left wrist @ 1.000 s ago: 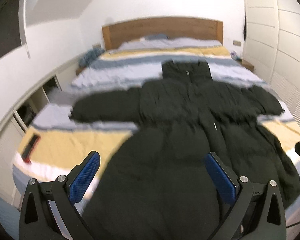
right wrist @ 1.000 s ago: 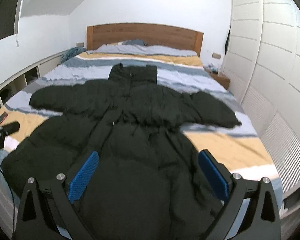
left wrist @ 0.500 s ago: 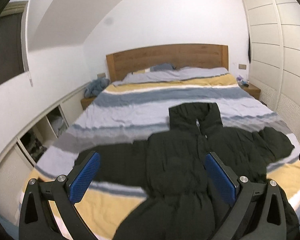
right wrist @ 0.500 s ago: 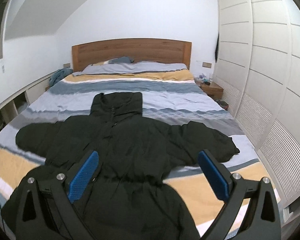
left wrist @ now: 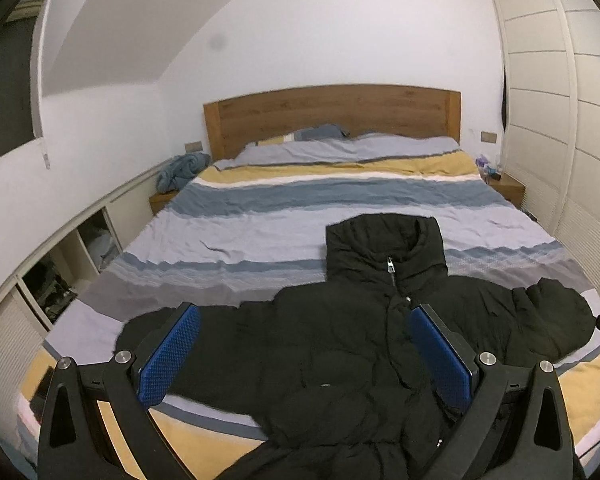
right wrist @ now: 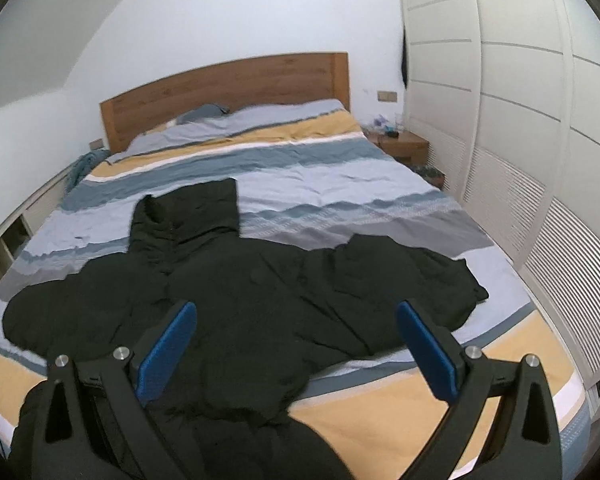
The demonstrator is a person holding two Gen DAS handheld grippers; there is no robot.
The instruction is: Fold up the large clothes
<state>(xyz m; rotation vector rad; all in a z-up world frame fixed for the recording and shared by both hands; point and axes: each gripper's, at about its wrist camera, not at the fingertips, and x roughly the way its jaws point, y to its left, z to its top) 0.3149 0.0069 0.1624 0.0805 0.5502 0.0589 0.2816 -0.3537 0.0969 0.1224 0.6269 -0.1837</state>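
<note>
A large black padded coat (left wrist: 340, 344) (right wrist: 244, 296) lies front up on the striped bed (left wrist: 300, 220) (right wrist: 340, 184), hood toward the headboard, both sleeves spread sideways. My left gripper (left wrist: 304, 354) hovers open above the coat's chest, its blue pads (left wrist: 168, 354) wide apart and empty. My right gripper (right wrist: 296, 354) also stands open above the coat's waist, near the right sleeve (right wrist: 412, 280), with nothing between its fingers. The coat's hem is cut off by the lower edge of both views.
A wooden headboard (left wrist: 332, 114) and pillows (left wrist: 340, 144) are at the far end. White wardrobe doors (right wrist: 520, 140) line the right side, with a nightstand (right wrist: 404, 146) beside them. Open shelves (left wrist: 60, 272) and a blue cloth bundle (left wrist: 182, 168) are on the left.
Both grippers have advanced over the coat toward the headboard, from the hem to the chest and waist, and tilted up. The right view has rolled and swung rightward. Both stay open.
</note>
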